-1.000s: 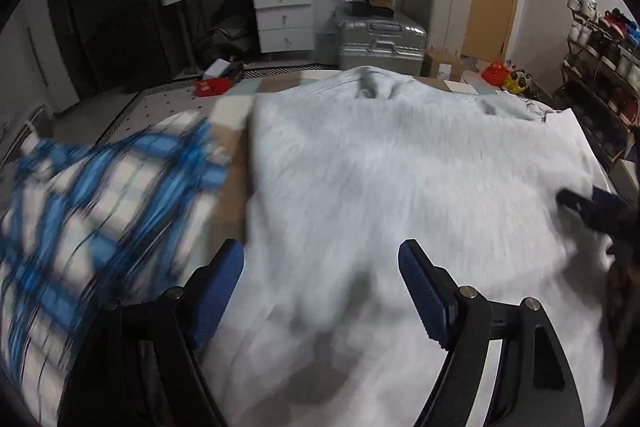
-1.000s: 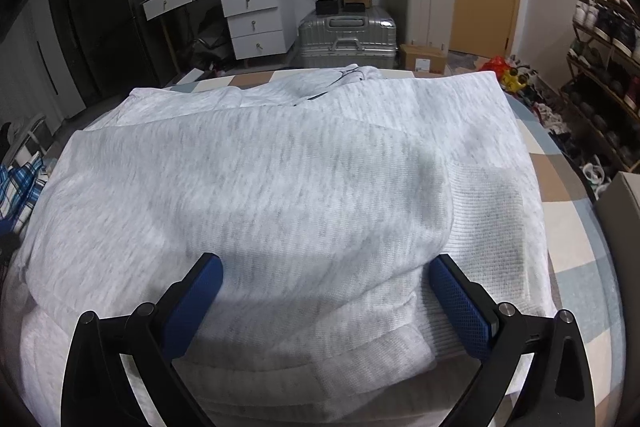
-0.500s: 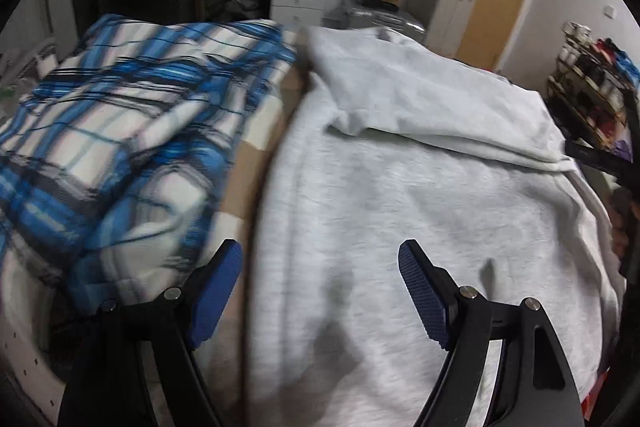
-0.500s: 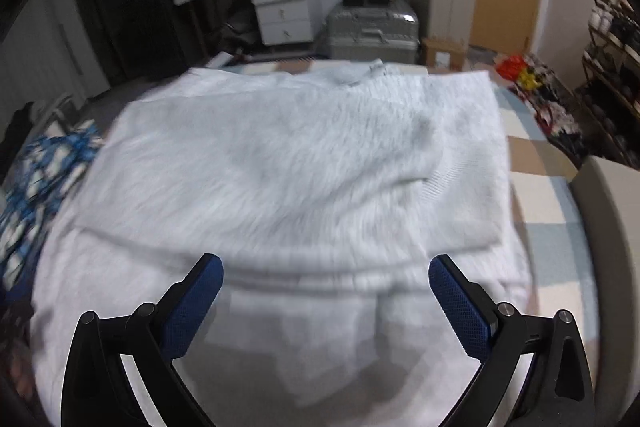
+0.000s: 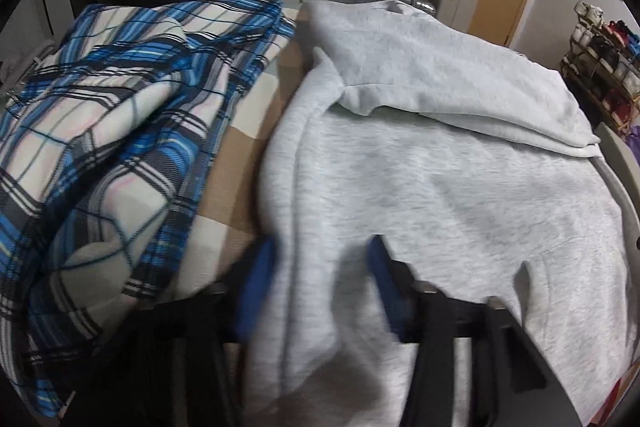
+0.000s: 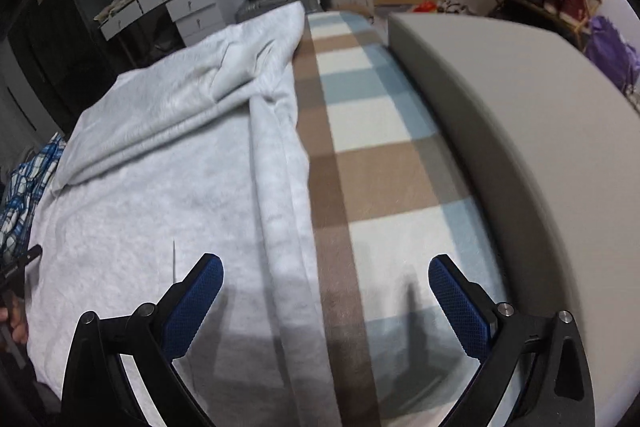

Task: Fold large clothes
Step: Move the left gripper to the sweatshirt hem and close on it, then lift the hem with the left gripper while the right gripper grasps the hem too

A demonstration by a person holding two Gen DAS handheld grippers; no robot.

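Spread across a bed [image 6: 372, 163] with a checked cover of tan, cream and pale blue squares lies a large grey sweatshirt [image 5: 440, 187], soft, fleecy and heathered, its upper part folded back over the body in a thick double layer with a rounded edge. Close at its near left edge, the left tongs [image 5: 320, 291] have just been closing, and a raised fold of the grey fleece sits between their blue pads, which are blurred; they look pressed into the cloth. Only the left wrist view shows the crumpled plaid garment [image 5: 112, 147] in blue, white and black stripes, heaped just beside the sweatshirt with a strip of checked cover between them; the right wrist view catches merely a sliver of it at the far left. That right wrist view alone shows the sweatshirt's long right edge, rolled into a thick seam that runs along a brown stripe of the cover, and a smooth grey padded rail [image 6: 520, 131] curving along the bed's side. Over that edge the right tongs [image 6: 326, 303] stand wide apart, their blue cross-hatched pads [image 6: 192, 307] holding nothing.
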